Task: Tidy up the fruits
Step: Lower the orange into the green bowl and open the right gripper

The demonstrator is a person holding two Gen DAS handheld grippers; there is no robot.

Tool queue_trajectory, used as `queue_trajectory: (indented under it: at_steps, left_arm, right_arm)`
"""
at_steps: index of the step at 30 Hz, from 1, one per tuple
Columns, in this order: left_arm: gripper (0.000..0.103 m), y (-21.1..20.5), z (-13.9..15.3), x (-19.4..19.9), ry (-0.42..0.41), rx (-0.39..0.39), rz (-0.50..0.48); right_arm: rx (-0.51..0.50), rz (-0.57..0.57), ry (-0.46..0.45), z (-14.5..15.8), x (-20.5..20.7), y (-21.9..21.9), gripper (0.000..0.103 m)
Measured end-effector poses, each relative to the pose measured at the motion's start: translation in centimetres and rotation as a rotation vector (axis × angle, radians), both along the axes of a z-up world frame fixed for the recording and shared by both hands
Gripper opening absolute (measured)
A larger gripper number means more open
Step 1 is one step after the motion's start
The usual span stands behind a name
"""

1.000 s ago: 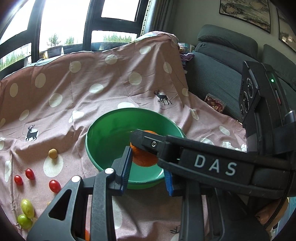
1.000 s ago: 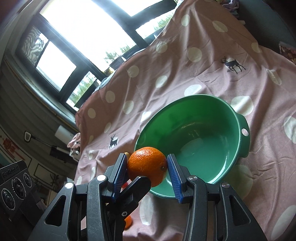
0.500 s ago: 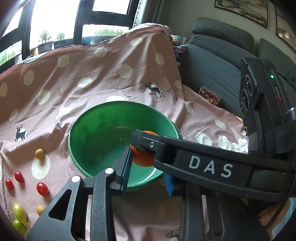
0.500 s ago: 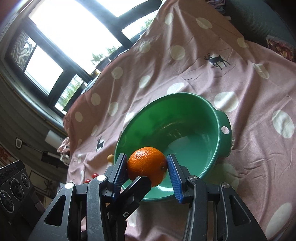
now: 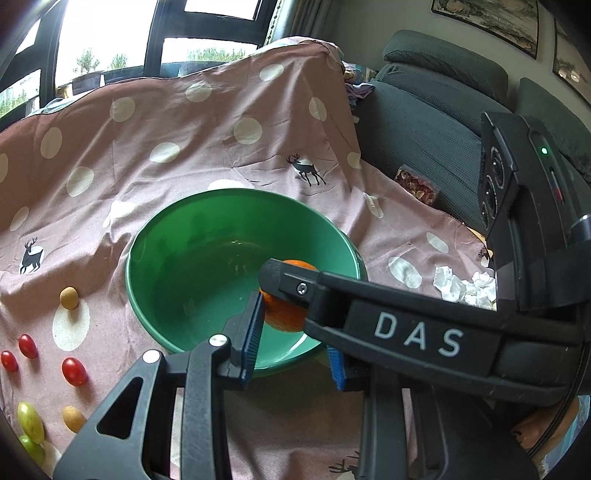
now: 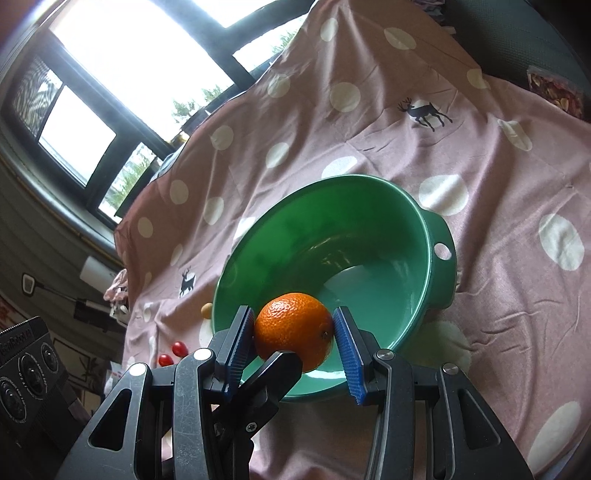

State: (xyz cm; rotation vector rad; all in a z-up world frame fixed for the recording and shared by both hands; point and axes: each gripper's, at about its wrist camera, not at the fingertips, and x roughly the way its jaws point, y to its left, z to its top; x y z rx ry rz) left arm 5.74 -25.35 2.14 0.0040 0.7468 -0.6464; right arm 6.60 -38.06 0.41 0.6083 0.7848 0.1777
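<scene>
A green bowl (image 5: 207, 229) (image 6: 369, 206) sits on the pink dotted cloth; nothing lies on its visible floor. My right gripper (image 6: 294, 336) is shut on an orange (image 6: 293, 328) and holds it over the bowl's near rim. In the left wrist view the right gripper's black body crosses in front, and the orange (image 5: 286, 317) shows partly behind it. My left gripper (image 5: 295, 345) is open and empty, just in front of the bowl's near edge. Small red tomatoes (image 5: 74, 371), green grapes (image 5: 30, 426) and yellowish fruits (image 5: 69, 297) lie on the cloth left of the bowl.
A grey sofa (image 5: 424, 122) stands to the right of the cloth. Crumpled white tissues (image 5: 465, 286) lie at the right edge. A packet of dried snacks (image 5: 416, 186) rests by the sofa. Windows (image 5: 110, 33) are behind.
The right gripper has carried the orange forward and lower, from short of the bowl to over its near rim. The left gripper has moved closer to the bowl.
</scene>
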Motion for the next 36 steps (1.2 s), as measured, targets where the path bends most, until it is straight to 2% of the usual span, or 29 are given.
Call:
queue_trajectory:
  at_steps: [36]
  left_arm:
    - [0.029, -0.4, -1.2, 0.8, 0.052, -0.024, -0.023]
  right_arm:
    - [-0.079, -0.022, 0.047, -0.4, 0.2, 0.0, 0.047]
